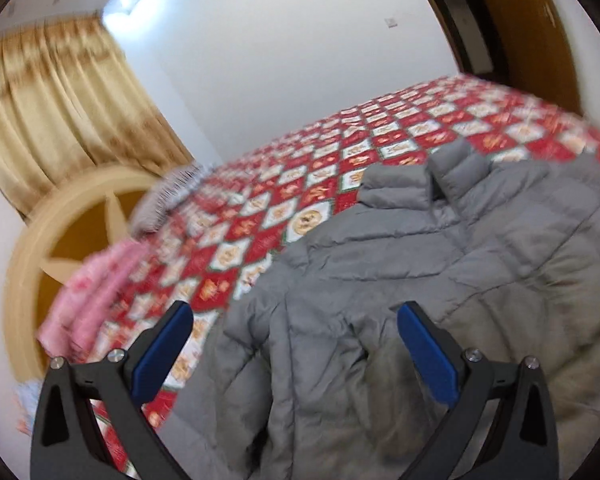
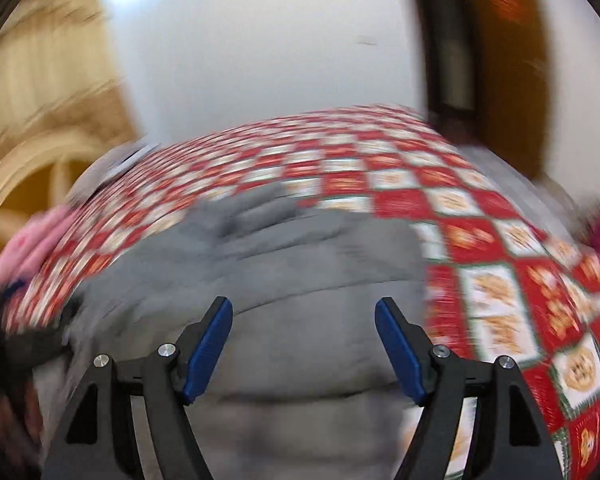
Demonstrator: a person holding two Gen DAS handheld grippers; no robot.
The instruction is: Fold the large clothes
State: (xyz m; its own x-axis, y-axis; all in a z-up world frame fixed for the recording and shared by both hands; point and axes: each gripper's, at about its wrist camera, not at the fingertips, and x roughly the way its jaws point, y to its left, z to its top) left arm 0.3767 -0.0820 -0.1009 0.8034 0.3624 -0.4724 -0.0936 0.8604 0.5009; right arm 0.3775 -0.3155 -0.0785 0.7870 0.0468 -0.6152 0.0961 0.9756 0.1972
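Note:
A grey quilted puffer jacket (image 1: 420, 264) lies spread on a bed covered with a red and white checked quilt (image 1: 300, 184). Its collar points toward the far side of the bed. My left gripper (image 1: 296, 312) hangs open above the jacket's near left part, its blue pads wide apart with nothing between them. In the right wrist view the same grey jacket (image 2: 300, 264) fills the lower middle, blurred by motion. My right gripper (image 2: 304, 306) stands open over it, and no cloth is pinched between its blue pads. The checked quilt (image 2: 500, 240) shows to the right of the jacket.
A pink patterned cloth (image 1: 96, 292) lies at the bed's left edge, beside a cream and brown round headboard (image 1: 60, 240). A grey patterned pillow (image 1: 160, 200) sits near it. Gold curtains (image 1: 60, 112) hang behind, and a brown door (image 1: 512, 20) stands at the far right.

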